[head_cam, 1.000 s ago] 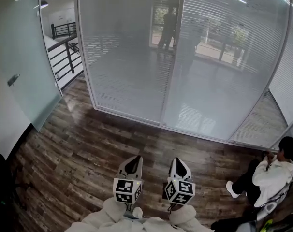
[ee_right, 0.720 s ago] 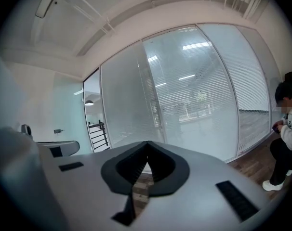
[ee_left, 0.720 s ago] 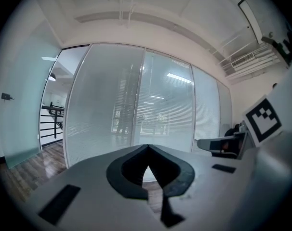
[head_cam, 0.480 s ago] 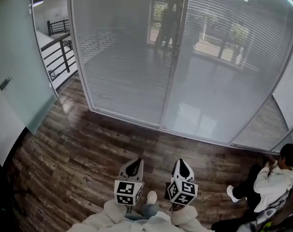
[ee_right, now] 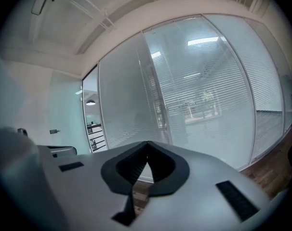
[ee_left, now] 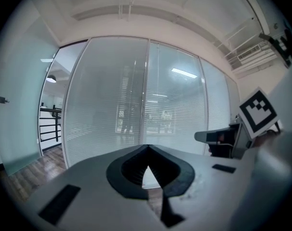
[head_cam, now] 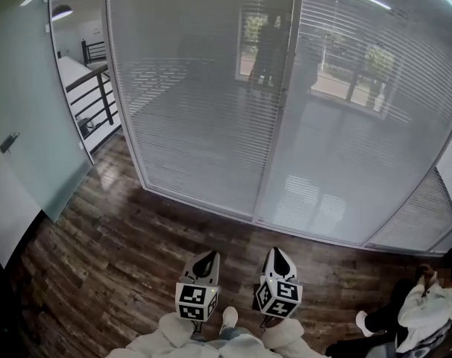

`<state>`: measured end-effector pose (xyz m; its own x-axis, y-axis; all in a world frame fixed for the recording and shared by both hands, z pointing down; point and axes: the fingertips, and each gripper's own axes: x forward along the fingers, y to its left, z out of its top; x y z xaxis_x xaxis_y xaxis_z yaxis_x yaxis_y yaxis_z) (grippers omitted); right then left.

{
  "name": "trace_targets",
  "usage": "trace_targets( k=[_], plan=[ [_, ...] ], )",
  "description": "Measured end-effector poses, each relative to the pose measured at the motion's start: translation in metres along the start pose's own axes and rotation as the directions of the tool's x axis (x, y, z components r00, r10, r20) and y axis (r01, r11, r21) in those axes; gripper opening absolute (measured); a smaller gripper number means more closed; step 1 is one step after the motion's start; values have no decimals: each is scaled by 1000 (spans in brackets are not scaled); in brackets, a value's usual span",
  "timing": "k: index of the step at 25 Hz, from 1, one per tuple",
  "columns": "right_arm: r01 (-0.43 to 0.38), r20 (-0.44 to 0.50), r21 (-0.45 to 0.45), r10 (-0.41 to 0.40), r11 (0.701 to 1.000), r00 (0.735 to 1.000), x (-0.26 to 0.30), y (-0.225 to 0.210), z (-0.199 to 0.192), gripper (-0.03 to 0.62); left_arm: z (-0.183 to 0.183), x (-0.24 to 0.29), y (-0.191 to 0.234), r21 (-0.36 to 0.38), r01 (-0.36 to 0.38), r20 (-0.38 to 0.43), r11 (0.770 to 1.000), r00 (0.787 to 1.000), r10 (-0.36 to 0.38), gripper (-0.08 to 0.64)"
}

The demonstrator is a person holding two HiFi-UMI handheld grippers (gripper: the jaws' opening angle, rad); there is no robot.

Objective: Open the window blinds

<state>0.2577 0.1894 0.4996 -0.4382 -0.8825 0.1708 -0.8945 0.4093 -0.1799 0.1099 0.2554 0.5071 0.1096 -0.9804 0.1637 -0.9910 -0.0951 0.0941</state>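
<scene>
The window blinds [head_cam: 203,88] are white horizontal slats that hang shut behind a tall glass wall ahead of me; they also fill the left gripper view [ee_left: 112,109] and the right gripper view [ee_right: 208,95]. My left gripper [head_cam: 208,257] and right gripper [head_cam: 277,253] are held side by side low over the wooden floor, pointing at the glass and well short of it. The jaws of both meet at their tips, left gripper [ee_left: 147,147] and right gripper [ee_right: 147,142], with nothing between them.
A metal mullion [head_cam: 274,118] divides the glass panels. At the left, a frosted glass door [head_cam: 24,133] stands open beside a black railing [head_cam: 92,95]. A person in white [head_cam: 427,308] sits at the lower right. Dark wood floor [head_cam: 99,252] lies between me and the glass.
I have moved closer to the glass wall, which looms larger. The seated person has slid toward the right edge. Both grippers stay side by side and shut.
</scene>
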Motion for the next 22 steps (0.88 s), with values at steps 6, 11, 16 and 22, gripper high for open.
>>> trace_targets(
  k=[6, 11, 16, 22],
  plan=[
    [-11, 27, 11, 11, 1000, 1000, 85, -28, 23, 12, 15, 86, 17, 16, 1, 11, 1000, 1000, -1, 2],
    [-5, 42, 13, 5, 1000, 999, 137, -48, 40, 12, 29, 144, 24, 24, 23, 20, 999, 1000, -24, 2],
    [-7, 25, 7, 6, 1000, 1000, 183, -59, 50, 12, 42, 192, 34, 21, 28, 18, 999, 999, -28, 2],
    [-4, -15, 8, 4, 1000, 1000, 234, -62, 40, 12, 37, 236, 62, 6, 20, 2, 1000, 1000, -20, 2]
  ],
)
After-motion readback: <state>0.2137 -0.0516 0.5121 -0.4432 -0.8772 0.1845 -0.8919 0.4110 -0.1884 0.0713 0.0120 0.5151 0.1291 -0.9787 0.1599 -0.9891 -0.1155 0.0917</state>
